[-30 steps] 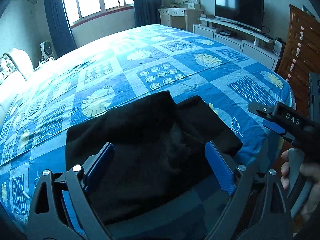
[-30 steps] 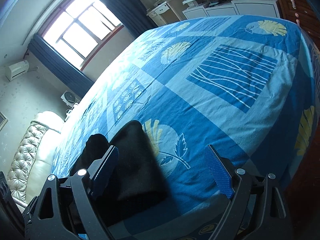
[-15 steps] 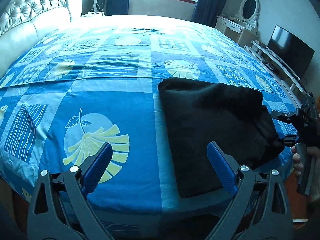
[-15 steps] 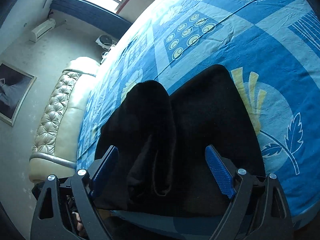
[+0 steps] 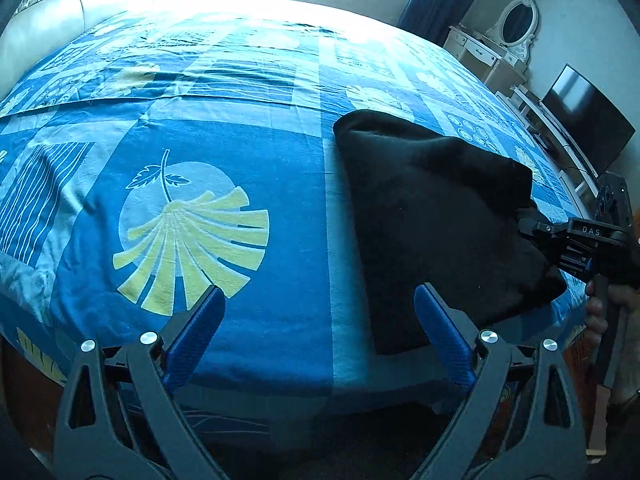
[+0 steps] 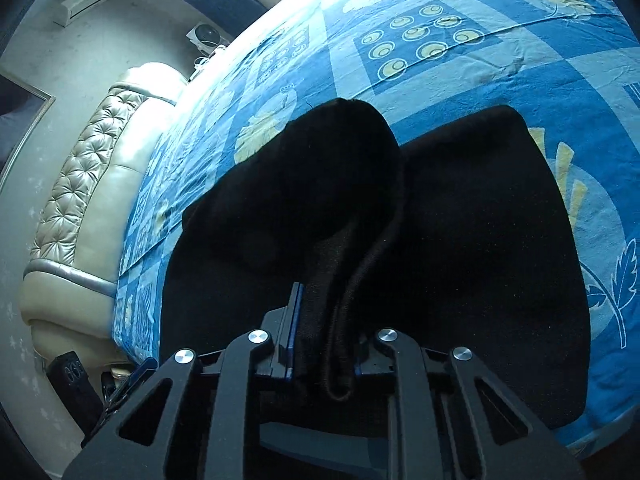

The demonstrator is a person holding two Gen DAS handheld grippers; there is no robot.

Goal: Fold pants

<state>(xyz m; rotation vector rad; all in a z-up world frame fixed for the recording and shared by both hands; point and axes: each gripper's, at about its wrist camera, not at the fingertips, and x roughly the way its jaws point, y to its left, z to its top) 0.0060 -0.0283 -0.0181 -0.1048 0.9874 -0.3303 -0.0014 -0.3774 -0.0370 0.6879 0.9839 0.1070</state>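
Observation:
Black pants [image 5: 432, 216] lie folded in a thick pad near the front right corner of the bed. In the left wrist view my left gripper [image 5: 320, 332] hangs open over the bare blue sheet, just left of the pants, with nothing between its blue pads [image 5: 196, 332]. My right gripper [image 5: 568, 240] comes in from the right at the pants' near corner. In the right wrist view the right gripper [image 6: 324, 344] is closing its jaws, and a bunched ridge of the pants [image 6: 480, 240] is pinched between them, pulled up off the lower layer.
The bed [image 5: 240, 128] carries a blue sheet with leaf and circle prints; its front edge drops away just below my grippers. A cream tufted headboard [image 6: 76, 184] stands at the left. A television [image 5: 588, 120] and a dressing table [image 5: 492, 56] line the right wall. A hand [image 5: 600, 308] holds the right gripper.
The left gripper swung left off the pants to the bare sheet, still open. The right gripper came over the pants and its wide jaws closed on a ridge of fabric.

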